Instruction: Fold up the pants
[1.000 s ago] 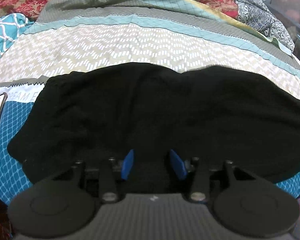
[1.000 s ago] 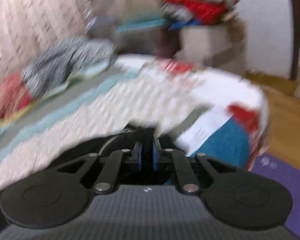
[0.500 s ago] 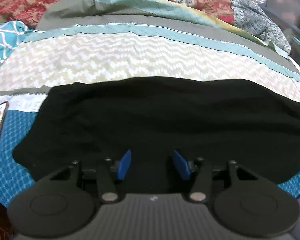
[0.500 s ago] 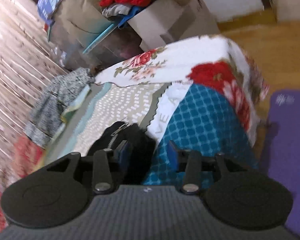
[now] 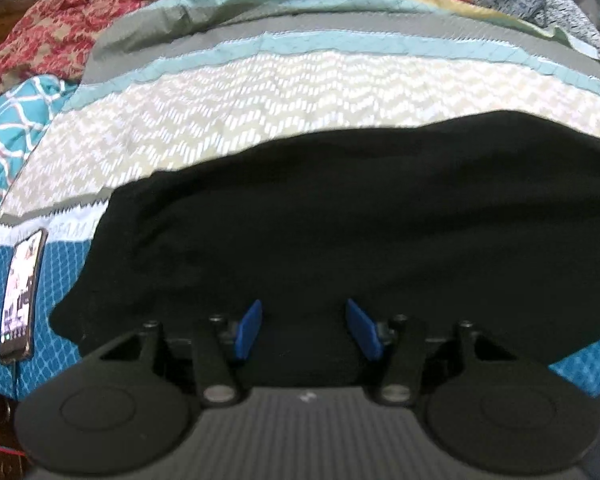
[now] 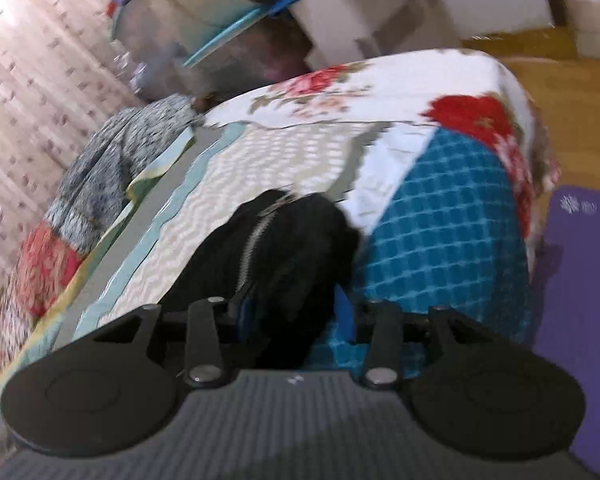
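Now black soft pants (image 5: 340, 216) flat on quilted bedspread (image 5: 300, 84); zipper (image 6: 256, 236) seemingly metal.

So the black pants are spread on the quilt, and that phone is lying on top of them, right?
Not quite. The phone lies on the blue part of the quilt, beside the black pants and off their edge, not on top of them. The left wrist view shows it. The pants are indeed spread on the quilt.
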`<state>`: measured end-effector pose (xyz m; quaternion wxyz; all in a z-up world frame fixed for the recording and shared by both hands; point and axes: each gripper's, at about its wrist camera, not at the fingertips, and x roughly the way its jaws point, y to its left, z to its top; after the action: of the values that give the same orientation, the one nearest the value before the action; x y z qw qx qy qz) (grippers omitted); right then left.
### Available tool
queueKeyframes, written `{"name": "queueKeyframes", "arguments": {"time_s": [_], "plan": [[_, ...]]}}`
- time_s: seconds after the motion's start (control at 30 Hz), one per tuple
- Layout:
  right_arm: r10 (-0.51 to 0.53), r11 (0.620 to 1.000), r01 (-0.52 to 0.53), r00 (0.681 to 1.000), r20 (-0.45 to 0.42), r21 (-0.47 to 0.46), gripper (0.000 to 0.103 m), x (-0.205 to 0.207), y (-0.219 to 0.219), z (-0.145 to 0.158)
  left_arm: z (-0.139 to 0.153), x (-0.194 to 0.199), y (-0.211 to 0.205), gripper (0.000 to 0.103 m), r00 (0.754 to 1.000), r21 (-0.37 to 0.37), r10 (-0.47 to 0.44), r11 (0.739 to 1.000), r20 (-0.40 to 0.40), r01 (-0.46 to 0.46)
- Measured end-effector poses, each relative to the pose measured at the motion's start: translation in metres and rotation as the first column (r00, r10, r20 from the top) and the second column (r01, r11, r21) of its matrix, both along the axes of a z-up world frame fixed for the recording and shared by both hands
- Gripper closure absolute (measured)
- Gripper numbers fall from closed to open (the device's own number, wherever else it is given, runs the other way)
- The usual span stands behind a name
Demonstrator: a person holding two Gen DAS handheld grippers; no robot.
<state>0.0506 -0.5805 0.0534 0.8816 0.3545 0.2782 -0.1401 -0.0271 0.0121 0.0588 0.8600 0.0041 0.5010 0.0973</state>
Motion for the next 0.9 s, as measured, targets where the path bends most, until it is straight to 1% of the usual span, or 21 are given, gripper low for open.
{"name": "queueKeyframes", "arguments": {"time_s": [0.07,0.1,0.17,0.23,0.3,0.37,0.57,0.77,0.9], "plan": [[0.007,0.999,-0.008,1.0,-0.01,-0.033,0.058,0.004,0.001,0.0,0.01,0.0,-0.008,0.054,1.0,-0.007,-0.016,1.0,0.022,0.016],[0.004,1.0,-0.005,1.0,-0.009,-0.027,0.058,0.004,0.0,0.0,0.015,0.001,-0.012,0.054,0.999,-0.01,-0.023,1.0,0.031,0.023],[-0.004,1.0,0.004,1.0,-0.001,0.005,0.057,0.001,-0.007,-0.005,0.024,0.003,-0.023,0.054,0.998,-0.025,-0.044,0.999,0.049,0.045],[-0.015,0.999,0.015,1.0,0.001,0.038,0.057,0.0,-0.014,-0.011,0.027,0.011,-0.029,0.054,0.996,-0.042,-0.066,0.997,0.059,0.069],[-0.022,0.998,0.022,1.0,0.0,0.059,0.056,-0.003,-0.019,-0.015,0.031,0.018,-0.044,0.054,0.994,-0.053,-0.093,0.994,0.065,0.097],[-0.026,0.996,0.025,1.0,0.009,0.081,0.055,-0.007,-0.023,-0.017,0.033,0.026,-0.061,0.054,0.99,-0.049,-0.123,0.991,0.064,0.127],[-0.027,0.986,0.018,0.998,0.053,0.163,0.055,-0.009,-0.037,-0.025,0.036,0.047,-0.112,0.054,0.978,-0.05,-0.201,0.978,0.047,0.204],[-0.022,0.982,0.005,0.996,0.085,0.189,0.054,-0.006,-0.039,-0.029,0.035,0.06,-0.14,0.054,0.972,-0.042,-0.232,0.972,0.026,0.233],[-0.042,0.969,0.013,0.993,0.113,0.245,0.054,-0.009,-0.045,-0.035,0.034,0.07,-0.157,0.054,0.97,-0.042,-0.244,0.969,0.013,0.245]]}}
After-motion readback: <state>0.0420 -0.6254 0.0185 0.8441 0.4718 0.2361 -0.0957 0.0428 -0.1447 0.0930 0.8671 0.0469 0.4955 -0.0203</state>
